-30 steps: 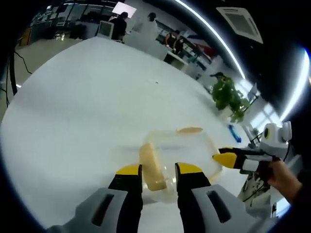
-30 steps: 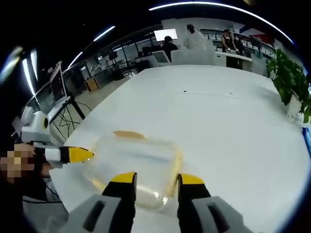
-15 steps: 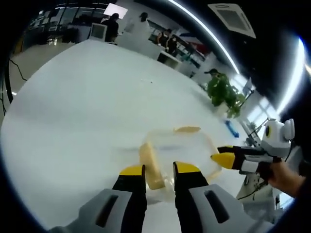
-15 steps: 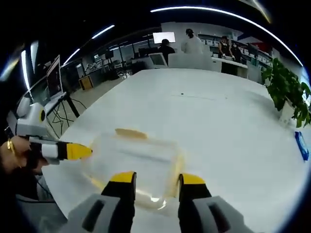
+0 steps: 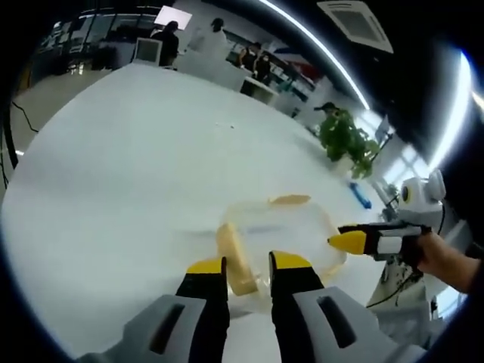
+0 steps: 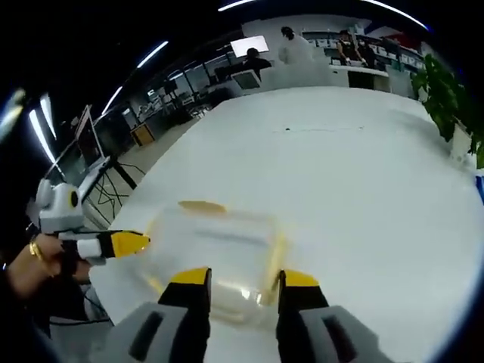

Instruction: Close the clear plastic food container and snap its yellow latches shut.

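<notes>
One clear container (image 5: 276,238) sits on the white worktop (image 5: 136,166), lid down. In the left gripper view it lies at about 6 o'clock, just beyond the jaw tips. Two yellow latches show there: one long latch (image 5: 233,259) on the side at 7 o'clock, one small latch (image 5: 290,200) at the far rim near 12 o'clock.

The left hand-held gripper (image 5: 247,266) has its jaws spread, holding nothing, the near edge of the container between their tips. The right hand-held gripper (image 6: 246,278) is likewise spread and empty, its tips over the container's near edge. One potted plant (image 5: 346,144) stands at 2 o'clock beyond the worktop.
</notes>
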Demonstrator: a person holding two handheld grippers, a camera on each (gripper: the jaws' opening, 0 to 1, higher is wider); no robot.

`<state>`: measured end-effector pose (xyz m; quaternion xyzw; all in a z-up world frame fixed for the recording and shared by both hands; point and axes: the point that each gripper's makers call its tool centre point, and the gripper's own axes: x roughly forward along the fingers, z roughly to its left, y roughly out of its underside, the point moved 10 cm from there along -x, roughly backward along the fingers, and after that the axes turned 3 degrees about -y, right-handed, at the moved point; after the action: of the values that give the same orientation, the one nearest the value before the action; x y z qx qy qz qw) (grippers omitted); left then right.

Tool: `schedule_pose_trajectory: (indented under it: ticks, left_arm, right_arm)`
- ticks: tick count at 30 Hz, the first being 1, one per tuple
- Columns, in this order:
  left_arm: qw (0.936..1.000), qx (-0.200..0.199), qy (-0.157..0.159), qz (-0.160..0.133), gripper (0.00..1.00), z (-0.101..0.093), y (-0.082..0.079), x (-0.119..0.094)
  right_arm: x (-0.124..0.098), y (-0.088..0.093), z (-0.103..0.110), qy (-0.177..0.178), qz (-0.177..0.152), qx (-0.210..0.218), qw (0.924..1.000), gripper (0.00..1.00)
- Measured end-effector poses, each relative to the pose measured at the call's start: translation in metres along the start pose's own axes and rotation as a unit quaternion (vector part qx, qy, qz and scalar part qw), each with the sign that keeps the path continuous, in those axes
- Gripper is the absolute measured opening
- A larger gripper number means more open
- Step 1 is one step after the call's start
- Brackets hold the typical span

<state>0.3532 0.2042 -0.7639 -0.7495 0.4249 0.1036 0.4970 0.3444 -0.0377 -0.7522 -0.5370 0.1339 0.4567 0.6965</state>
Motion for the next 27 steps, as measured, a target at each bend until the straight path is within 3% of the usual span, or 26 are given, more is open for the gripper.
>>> schedule_pose_trajectory:
  ticks: [4, 6, 7, 8, 9, 16, 27]
  left_arm:
    - [1.0, 0.0, -0.004, -0.005, 0.16, 0.0, 0.0, -0.002]
    - [0.9996, -0.025, 0.002, -0.013, 0.15, 0.002, 0.001, -0.002]
    - [0.999, -0.043, 0.008, 0.004, 0.13, 0.002, 0.006, -0.004]
    - [0.999, -0.043, 0.007, -0.014, 0.13, 0.005, 0.006, 0.001]
    - [0.999, -0.043, 0.003, -0.014, 0.13, 0.005, 0.007, 0.001]
    - [0.9998, -0.015, -0.002, -0.011, 0.14, 0.003, 0.007, 0.002]
    - [0.9969, 0.076, -0.013, 0.017, 0.17, -0.002, -0.007, 0.0]
  right_arm:
    - [0.0, 0.001, 0.001, -0.002, -0.005, -0.008, 0.9999, 0.29]
    - [0.0, 0.001, 0.0, -0.003, -0.008, -0.007, 0.9999, 0.3]
    - [0.0, 0.002, 0.0, -0.004, -0.007, -0.007, 0.9999, 0.3]
    - [0.001, 0.002, 0.0, -0.001, -0.01, -0.007, 0.9999, 0.3]
    - [0.001, 0.001, 0.001, -0.001, -0.007, -0.006, 1.0, 0.3]
    - [0.002, 0.0, -0.001, -0.003, -0.005, -0.014, 0.9999, 0.31]
    - [0.001, -0.002, -0.004, -0.021, 0.002, -0.025, 0.9995, 0.33]
